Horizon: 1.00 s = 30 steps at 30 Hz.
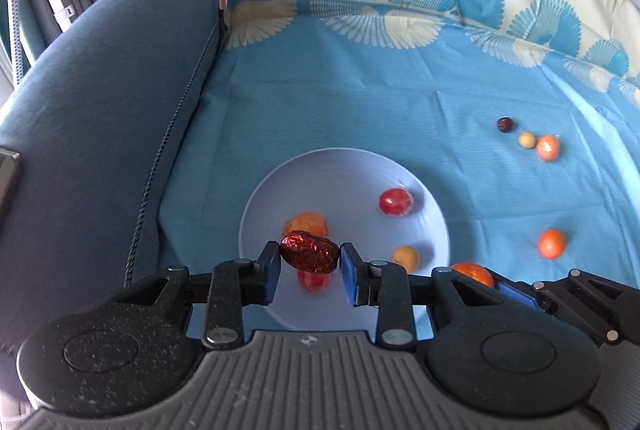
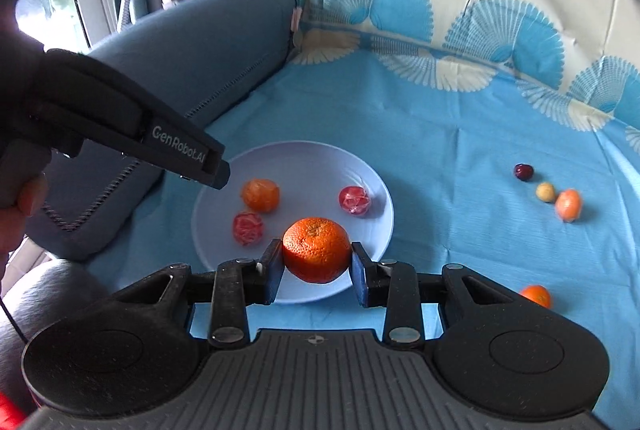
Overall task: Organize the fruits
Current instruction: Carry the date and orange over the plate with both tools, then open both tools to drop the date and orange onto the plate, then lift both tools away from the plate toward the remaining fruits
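A blue cloth covers the sofa. Left gripper pinches a date above the plate. Right gripper clamps an orange over its near rim.

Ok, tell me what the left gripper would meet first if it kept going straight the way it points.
Probably the pale blue plate. The left gripper, shut on a wrinkled red date, points down over the plate's near part. A wrapped red fruit lies right below the date, so it might be struck first; depth is unclear.

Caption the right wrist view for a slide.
Right gripper holds a mandarin over a pale plate of wrapped fruits on blue cloth.
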Each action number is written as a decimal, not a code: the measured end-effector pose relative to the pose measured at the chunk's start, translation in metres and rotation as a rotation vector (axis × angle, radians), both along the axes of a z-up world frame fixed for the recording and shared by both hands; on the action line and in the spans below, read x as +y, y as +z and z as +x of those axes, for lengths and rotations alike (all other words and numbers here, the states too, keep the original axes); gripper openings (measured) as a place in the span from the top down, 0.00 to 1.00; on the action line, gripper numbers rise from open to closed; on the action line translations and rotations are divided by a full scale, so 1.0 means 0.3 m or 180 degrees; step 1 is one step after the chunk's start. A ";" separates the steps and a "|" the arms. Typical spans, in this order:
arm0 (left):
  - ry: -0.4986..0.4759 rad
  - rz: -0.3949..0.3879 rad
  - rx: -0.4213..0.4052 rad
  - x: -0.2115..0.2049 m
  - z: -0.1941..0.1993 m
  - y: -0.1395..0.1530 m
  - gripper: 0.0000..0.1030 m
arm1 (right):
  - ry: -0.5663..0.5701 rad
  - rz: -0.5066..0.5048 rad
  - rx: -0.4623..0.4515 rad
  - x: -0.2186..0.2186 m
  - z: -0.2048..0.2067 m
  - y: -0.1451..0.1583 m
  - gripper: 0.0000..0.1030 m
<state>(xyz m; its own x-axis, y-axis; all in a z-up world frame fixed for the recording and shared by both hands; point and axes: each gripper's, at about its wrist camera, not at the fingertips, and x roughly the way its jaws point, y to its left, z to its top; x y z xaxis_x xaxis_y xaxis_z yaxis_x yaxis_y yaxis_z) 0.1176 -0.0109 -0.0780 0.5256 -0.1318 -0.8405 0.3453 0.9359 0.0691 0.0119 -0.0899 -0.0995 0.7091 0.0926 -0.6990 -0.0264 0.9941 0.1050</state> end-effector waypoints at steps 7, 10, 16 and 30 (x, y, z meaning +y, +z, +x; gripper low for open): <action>0.0026 0.0131 0.0065 -0.036 0.108 -0.109 0.66 | -0.0049 -0.0011 0.0131 -0.007 0.115 -0.107 0.64; -0.0011 0.0193 0.0096 -0.053 0.143 -0.153 0.66 | -0.0048 -0.0041 0.0185 -0.012 0.147 -0.143 0.64; -0.0193 0.0285 -0.0012 -0.082 0.179 -0.177 0.12 | 0.0019 -0.0158 0.0198 -0.014 0.213 -0.182 0.60; 0.0262 0.0240 0.0049 0.156 -0.159 0.002 0.00 | -0.0034 -0.0012 0.0154 -0.014 -0.110 0.035 0.06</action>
<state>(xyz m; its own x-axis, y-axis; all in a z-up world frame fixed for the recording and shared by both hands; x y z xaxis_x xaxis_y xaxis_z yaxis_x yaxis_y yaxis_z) 0.0700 0.0361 -0.0773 0.5191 -0.0249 -0.8543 0.2690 0.9535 0.1357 -0.0210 -0.0942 -0.0891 0.6753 0.0826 -0.7329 -0.0107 0.9947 0.1022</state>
